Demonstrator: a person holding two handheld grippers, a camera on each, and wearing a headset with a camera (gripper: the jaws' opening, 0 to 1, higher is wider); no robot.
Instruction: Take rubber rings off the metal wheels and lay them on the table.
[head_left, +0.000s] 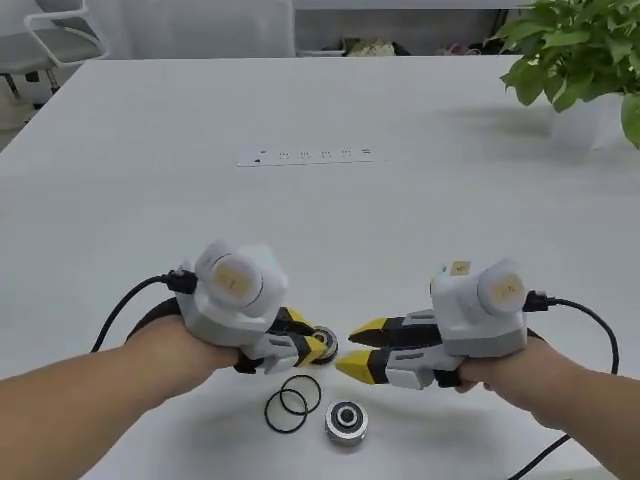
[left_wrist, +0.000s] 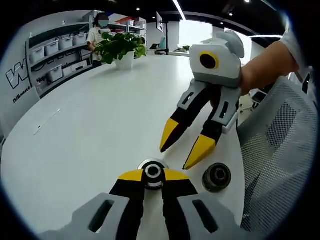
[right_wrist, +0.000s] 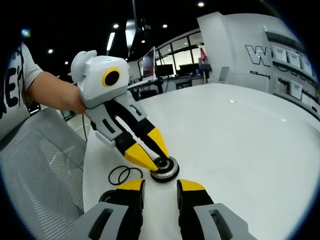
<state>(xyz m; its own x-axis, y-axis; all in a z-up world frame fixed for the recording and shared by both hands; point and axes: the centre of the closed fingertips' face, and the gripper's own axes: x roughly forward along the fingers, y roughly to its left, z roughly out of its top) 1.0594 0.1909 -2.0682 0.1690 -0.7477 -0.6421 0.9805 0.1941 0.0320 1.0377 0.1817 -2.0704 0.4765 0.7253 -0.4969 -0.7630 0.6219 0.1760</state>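
Note:
My left gripper (head_left: 322, 345) is shut on a small metal wheel (head_left: 324, 343) that seems to rest on the white table (head_left: 320, 220) near its front edge. In the left gripper view the yellow jaw tips clamp the wheel (left_wrist: 152, 172) from both sides, and a dark band runs round its rim. My right gripper (head_left: 346, 351) stands open just right of that wheel, tips pointing at it without touching. Two loose black rubber rings (head_left: 293, 403) lie overlapping in front. A second metal wheel (head_left: 346, 421) lies flat beside them, also seen as wheel (left_wrist: 217, 177).
A potted plant (head_left: 575, 50) stands at the back right corner. A flush power strip (head_left: 305, 155) sits mid-table. A mesh chair (left_wrist: 280, 150) is close to the table's near edge. Cables trail from both grippers.

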